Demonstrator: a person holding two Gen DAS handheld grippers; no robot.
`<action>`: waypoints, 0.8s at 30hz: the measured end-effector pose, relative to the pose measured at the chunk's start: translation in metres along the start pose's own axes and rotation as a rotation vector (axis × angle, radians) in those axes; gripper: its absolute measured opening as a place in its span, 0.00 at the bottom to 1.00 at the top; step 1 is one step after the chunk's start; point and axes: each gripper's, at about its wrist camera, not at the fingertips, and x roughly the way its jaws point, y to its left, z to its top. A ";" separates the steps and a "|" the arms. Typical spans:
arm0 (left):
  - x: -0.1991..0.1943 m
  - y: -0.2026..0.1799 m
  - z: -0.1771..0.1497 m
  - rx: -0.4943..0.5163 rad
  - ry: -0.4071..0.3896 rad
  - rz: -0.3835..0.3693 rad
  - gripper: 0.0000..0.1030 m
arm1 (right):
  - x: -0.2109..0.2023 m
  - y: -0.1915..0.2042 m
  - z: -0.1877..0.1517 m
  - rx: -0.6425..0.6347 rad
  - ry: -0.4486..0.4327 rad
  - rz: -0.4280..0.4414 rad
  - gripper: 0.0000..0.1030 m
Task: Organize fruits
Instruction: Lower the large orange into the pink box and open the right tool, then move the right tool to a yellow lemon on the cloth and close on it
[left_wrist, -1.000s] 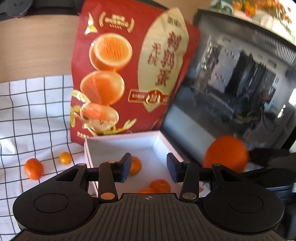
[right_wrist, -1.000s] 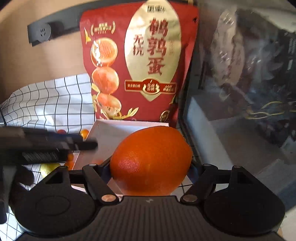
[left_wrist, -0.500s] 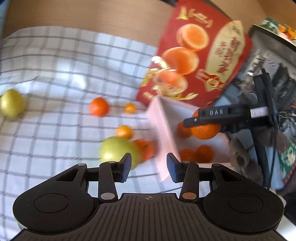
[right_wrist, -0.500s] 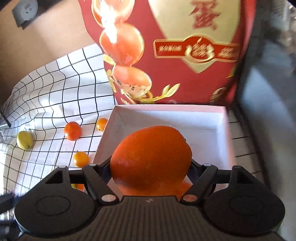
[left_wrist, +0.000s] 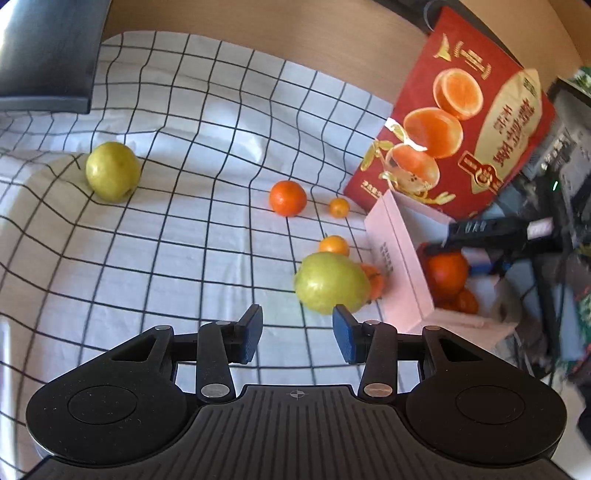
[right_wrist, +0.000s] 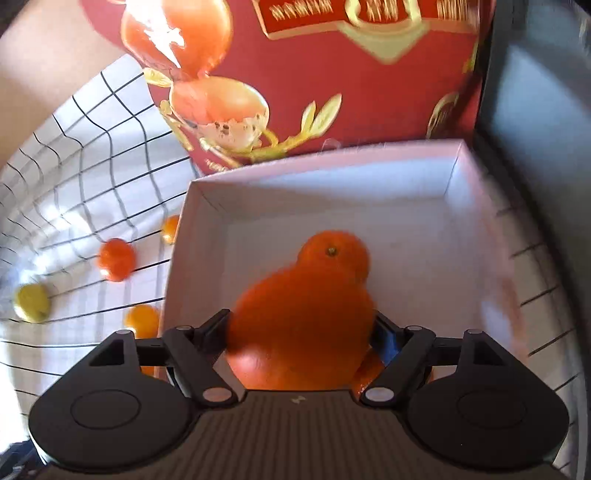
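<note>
White grid-checked cloth (left_wrist: 184, 240) covers the counter, a red bag (left_wrist: 461, 122) behind the white box (right_wrist: 406, 221). Left gripper (left_wrist: 297, 334) jaws gape, holding nothing; right gripper (right_wrist: 301, 330) jaws clamp a large orange (right_wrist: 299, 325).

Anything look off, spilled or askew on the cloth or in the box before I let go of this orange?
Nothing spilled or damaged. The checked cloth is rumpled into folds, so loose fruit may roll. The white box sits skewed against the red bag. A small orange is wedged between the green fruit and the box's outer wall.
</note>
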 end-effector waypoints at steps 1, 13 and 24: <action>0.000 0.001 -0.001 0.009 0.005 0.006 0.45 | -0.008 0.005 0.000 -0.019 -0.037 -0.023 0.76; -0.005 0.054 0.001 -0.005 -0.012 0.125 0.45 | -0.084 0.059 -0.053 -0.244 -0.356 -0.119 0.79; 0.012 0.110 0.066 0.002 -0.215 0.343 0.45 | -0.086 0.135 -0.166 -0.436 -0.364 -0.087 0.80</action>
